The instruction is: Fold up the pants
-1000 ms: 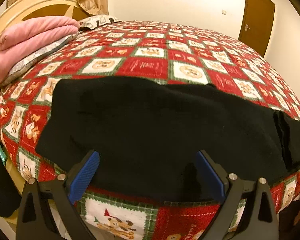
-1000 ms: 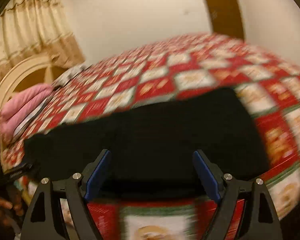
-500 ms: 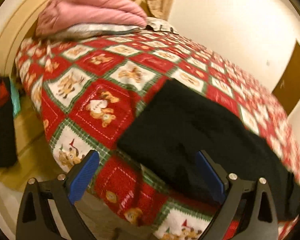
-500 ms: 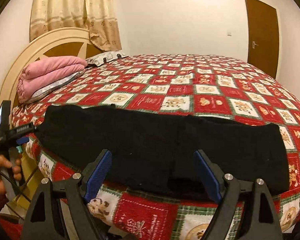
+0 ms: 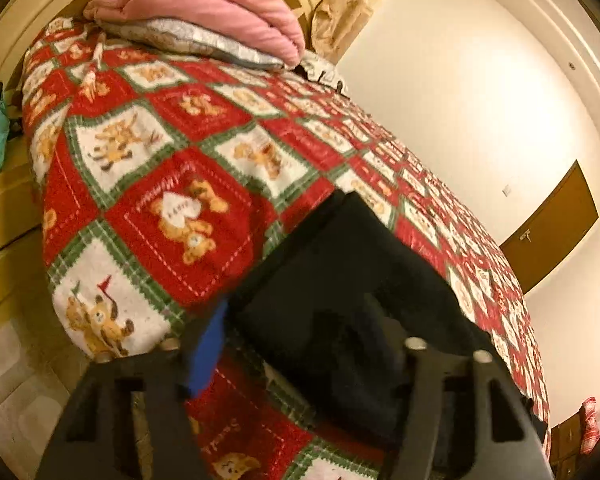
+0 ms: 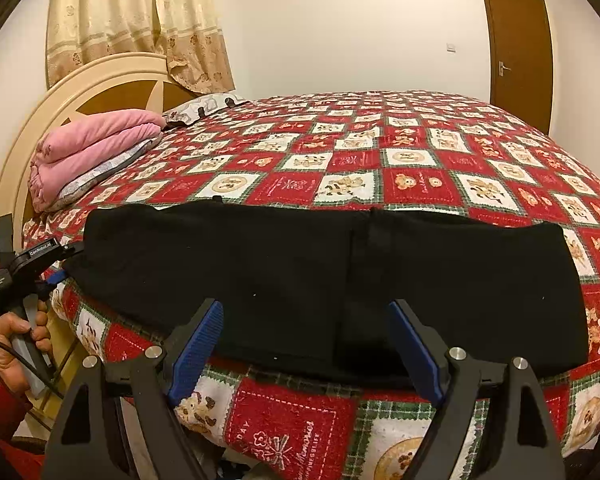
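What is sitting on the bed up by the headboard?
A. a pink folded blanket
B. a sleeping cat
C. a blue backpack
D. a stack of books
A: a pink folded blanket lies on a pillow by the headboard, away from the black pants.

L tool [image 5: 296, 332] closing | pants [image 5: 340, 280] corner between jaws

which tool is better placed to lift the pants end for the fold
Left. The left tool already straddles the pants corner, jaws just closing on it; the right tool hangs open mid-edge.
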`<state>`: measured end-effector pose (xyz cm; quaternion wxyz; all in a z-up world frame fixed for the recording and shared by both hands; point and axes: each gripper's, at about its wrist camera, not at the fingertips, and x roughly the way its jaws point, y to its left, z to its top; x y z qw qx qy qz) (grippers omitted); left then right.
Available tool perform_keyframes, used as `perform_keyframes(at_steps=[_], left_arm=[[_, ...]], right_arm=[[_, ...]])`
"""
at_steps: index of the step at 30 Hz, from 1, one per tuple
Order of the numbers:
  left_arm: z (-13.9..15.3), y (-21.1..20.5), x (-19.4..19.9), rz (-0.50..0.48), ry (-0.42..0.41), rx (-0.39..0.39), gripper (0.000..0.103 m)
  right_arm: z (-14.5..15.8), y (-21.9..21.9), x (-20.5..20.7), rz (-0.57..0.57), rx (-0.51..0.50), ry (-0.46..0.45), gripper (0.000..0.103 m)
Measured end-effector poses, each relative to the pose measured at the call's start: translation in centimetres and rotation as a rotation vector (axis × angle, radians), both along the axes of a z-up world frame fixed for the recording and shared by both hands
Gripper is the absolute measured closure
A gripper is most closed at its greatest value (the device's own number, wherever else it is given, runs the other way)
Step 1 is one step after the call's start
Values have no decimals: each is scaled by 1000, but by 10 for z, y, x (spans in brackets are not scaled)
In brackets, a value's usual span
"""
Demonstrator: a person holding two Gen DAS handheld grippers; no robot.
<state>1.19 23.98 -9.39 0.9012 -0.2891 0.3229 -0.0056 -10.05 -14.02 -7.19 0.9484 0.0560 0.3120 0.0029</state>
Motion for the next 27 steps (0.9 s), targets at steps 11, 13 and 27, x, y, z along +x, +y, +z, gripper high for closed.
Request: perform_keyframes(at_steps=[11, 13, 27], left_arm=[[-12, 0, -5, 27, 42, -34, 43], [-12, 0, -4, 29, 44, -45, 47], [53, -33, -5, -153, -112, 84, 82]], right_arm=[[-1, -3, 2, -10, 12, 17, 17], [-2, -4, 2, -10, 20, 17, 17], [4, -60, -5, -147, 205, -5, 17]])
